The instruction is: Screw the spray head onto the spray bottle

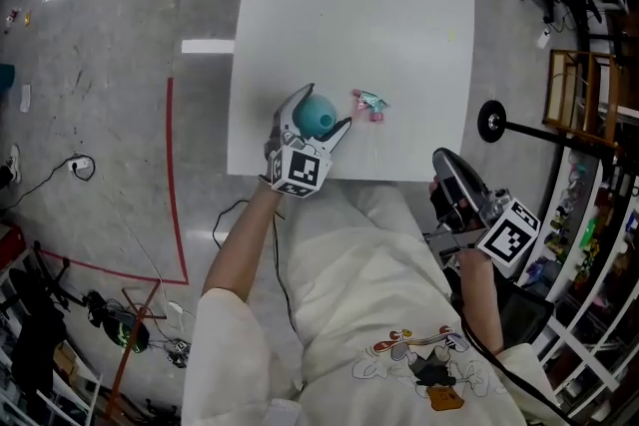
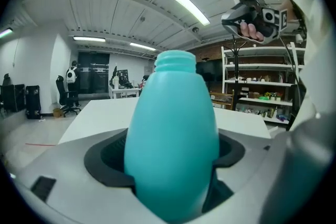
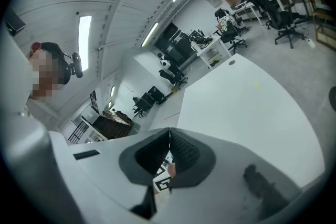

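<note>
Spray bottle point(image 1: 319, 113) upright near table point(image 1: 359, 5) front edge, long axis vertical, open neck up. Left gripper point(image 1: 326, 108) clamped round its body. Spray head point(image 1: 369, 105) lies just beside. Right gripper point(image 1: 442, 158) closed, empty.

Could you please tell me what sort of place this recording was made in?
Probably a lab or workshop-style office: a white table stands on a concrete floor marked with red tape, with wheeled office chairs and stocked metal shelving racks nearby.
</note>
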Demonstrator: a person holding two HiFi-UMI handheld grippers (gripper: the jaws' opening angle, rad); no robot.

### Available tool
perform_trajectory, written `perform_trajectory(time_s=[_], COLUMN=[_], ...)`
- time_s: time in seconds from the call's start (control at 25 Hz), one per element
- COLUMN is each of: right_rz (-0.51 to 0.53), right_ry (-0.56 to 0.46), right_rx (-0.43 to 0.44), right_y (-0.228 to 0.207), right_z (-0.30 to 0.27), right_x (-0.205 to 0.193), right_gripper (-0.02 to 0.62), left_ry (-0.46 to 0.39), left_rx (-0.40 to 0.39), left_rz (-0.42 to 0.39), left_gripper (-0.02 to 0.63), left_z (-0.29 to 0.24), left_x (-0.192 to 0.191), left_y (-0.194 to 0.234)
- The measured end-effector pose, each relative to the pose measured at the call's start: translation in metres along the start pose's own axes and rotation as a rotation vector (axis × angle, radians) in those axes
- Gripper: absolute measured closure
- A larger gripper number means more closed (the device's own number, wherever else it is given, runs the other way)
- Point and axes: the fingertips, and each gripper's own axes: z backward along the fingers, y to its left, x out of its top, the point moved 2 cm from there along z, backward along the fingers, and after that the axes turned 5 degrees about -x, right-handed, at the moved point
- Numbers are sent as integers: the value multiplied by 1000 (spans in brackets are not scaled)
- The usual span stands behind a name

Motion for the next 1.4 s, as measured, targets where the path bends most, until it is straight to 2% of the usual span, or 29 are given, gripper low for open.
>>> perform_trajectory(time_s=[0.2,0.28,0.36,0.48,0.56,0.64,0.8,1.12,1.28,1.4], right_rz=[35,41,45,22,-17,-35,41,59,61,101], right_ry=[63,148,277,482,590,662,774,848,889,875], right_rx=[-54,-44,-40,-148,-202,-273,-465,-610,-640,-651], right_y=[-34,-52,-71,-112,-131,-145,-160,-172,-172,-169], right_z=[-18,-37,-61,-86,-99,-110,-125,-133,-135,-137], right_x=[-11,-22,-37,-66,-83,-90,-96,-103,-117,-118], right_gripper=[589,588,584,567,508,452,446,446,451,459], left_ry=[37,24,9,0,5,8,15,1,5,1], left_rx=[34,28,23,15,10,8,11,18,36,32], left_rz=[-69,-75,-81,-81,-91,-105,-119,-152,-162,-152], left_gripper=[183,183,183,183,183,183,183,183,183,183], left_z=[8,19,31,46,55,63,75,80,94,103], left_x=[21,39,55,70,75,79,82,109,111,115], left_y=[-10,-16,-21,-29,-35,-38,-40,-52,-47,-43])
